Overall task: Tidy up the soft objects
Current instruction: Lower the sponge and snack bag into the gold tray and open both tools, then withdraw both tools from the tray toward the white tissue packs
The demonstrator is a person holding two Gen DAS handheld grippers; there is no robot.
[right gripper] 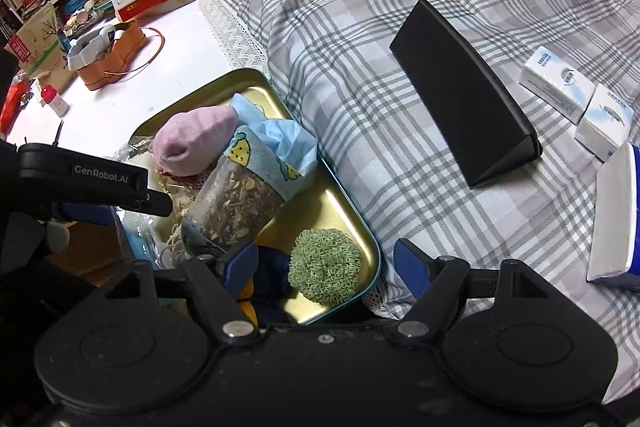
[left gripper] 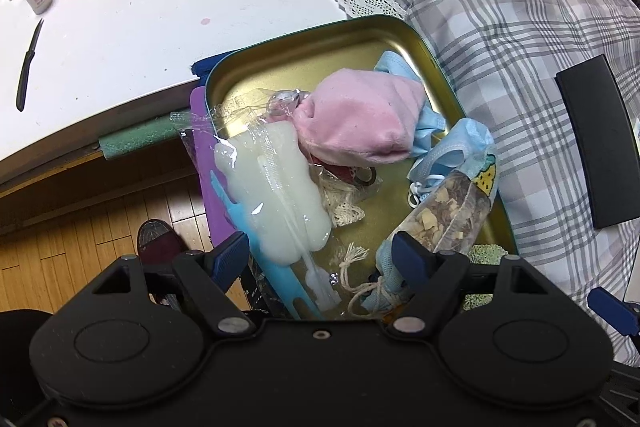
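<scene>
My left gripper [left gripper: 325,254] hovers over the near end of the gold-lined rectangular metal tin [left gripper: 304,67], fingers apart, gripping nothing. My right gripper [right gripper: 326,265] hangs over the tin's near right corner, fingers likewise apart. The tin holds a pink plush pouch [left gripper: 360,119], a white wrapped sponge brush [left gripper: 272,187], a clear herb sachet [right gripper: 236,203] and a green knitted scrubber [right gripper: 324,273]. Right of the rim lies open plaid bedding [right gripper: 360,27], with a black wedge-shaped case [right gripper: 460,91] well apart.
</scene>
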